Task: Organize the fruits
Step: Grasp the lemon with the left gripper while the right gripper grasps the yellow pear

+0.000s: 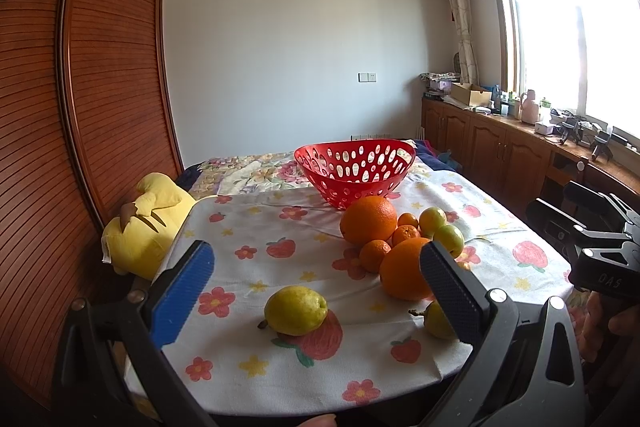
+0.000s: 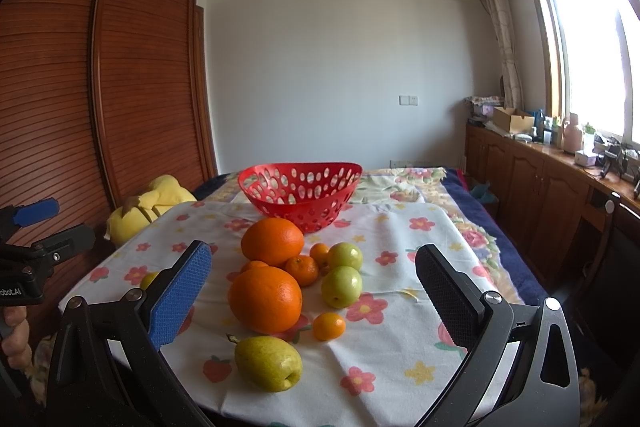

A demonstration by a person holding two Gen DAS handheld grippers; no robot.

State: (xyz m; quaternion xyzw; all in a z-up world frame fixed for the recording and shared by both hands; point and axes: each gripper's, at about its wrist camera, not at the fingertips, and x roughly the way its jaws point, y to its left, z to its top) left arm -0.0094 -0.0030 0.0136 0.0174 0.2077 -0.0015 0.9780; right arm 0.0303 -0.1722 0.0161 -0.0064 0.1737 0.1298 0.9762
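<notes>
Both-handed, left tongs [image 1: 316, 287] and right tongs [image 2: 314, 291] gaping wide and empty, oranges [image 2: 265, 299], pears [image 2: 268, 363], green fruits [image 2: 342, 286] clustered on the flowered desk [image 2: 400, 379], red basket [image 2: 300, 193] empty just behind.

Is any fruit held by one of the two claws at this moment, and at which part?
Nothing is held. The left claw and the right claw are both open above the cloth; the pears, oranges and other fruit lie free on it.
</notes>
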